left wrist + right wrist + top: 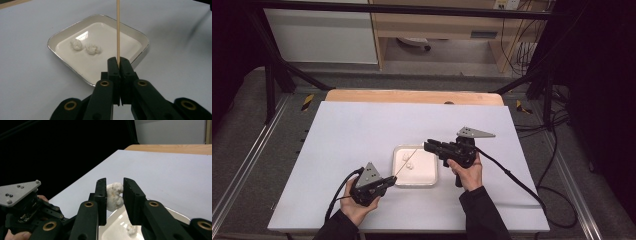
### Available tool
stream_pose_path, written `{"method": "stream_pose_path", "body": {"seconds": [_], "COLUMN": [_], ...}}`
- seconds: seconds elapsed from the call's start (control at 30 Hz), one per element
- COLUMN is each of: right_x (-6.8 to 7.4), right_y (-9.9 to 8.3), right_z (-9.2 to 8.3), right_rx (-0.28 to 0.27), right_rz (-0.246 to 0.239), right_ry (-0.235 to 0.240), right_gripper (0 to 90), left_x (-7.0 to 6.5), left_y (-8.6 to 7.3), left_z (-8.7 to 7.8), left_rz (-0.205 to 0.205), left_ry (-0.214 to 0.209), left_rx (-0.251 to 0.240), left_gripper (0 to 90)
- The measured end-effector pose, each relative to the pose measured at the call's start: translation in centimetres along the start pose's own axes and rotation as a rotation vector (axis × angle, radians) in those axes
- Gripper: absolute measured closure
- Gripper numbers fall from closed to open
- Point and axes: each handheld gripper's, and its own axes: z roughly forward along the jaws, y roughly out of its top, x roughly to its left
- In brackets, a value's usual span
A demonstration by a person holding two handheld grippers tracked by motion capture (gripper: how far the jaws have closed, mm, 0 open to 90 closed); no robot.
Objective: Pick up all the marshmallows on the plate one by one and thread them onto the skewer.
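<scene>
While both hands hold near the white tray (398, 150), the work looks like threading a white lump onto a skewer.

Left tool (117, 62): pads pressed together on the butt end of a thin wooden skewer (118, 30). In the high view the left tool (388, 182) sits at the tray's near-left corner, and the skewer (407, 161) runs up and to the right from it, over the tray, its free tip aimed toward the right tool.

Right tool (114, 192): pinching a white lump (114, 196), pads on two opposite sides, part of it bulging out in front. In the high view the right tool (427, 146) hangs over the tray's far-right part, muzzle pointing left, toward the skewer tip.

Key relation: skewer's long axis points roughly at the held lump; tip and lump near each other, contact not readable. The lump lies up-right of the left tool, along the stick's own line. Right hand nearer the lump; left hand owns the stick.

Two more white lumps (86, 47) lie side by side on the tray floor, close together, left of the skewer in the left gripper view.

Judgement: next move needs tip and lump brought together along the skewer's axis, between the pads rather than into one.
</scene>
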Motion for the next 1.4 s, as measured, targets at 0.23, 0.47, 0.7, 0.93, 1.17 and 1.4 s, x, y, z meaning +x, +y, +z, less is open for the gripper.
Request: {"method": "stream_pose_path", "body": {"seconds": [0.23, 0.47, 0.7, 0.93, 1.17, 1.4], "right_x": [0.0, 0.0, 0.1, 0.1, 0.1, 0.4], "right_y": [0.3, 0.2, 0.1, -0.2, -0.4, -0.8], "right_z": [0.5, 0.8, 1.1, 1.4, 1.5, 1.6], "right_rx": [-0.024, -0.041, -0.035, -0.031, -0.009, 0.01], "right_rz": [0.043, 0.071, 0.083, 0.102, 0.092, 0.085], "right_ry": [0.036, 0.057, 0.073, 0.093, 0.109, 0.115], "right_gripper": [74.2, 74.0, 73.9, 74.5, 77.5, 79.7], "left_x": [-0.1, -0.1, -0.3, -0.3, -0.3, -0.5], "left_y": [0.0, 0.0, 0.0, 0.0, -0.1, -0.2], "left_z": [-0.1, -0.1, -0.1, -0.1, 0.0, 0.2], "left_rz": [0.005, 0.009, 0.015, 0.018, 0.031, 0.032], "left_ry": [0.004, 0.008, 0.004, 0.004, 0.004, 0.002], "left_rx": [-0.017, -0.027, -0.033, -0.038, -0.025, -0.014], "left_gripper": [89.1, 89.1, 89.1, 89.1, 89.1, 89.2]}}
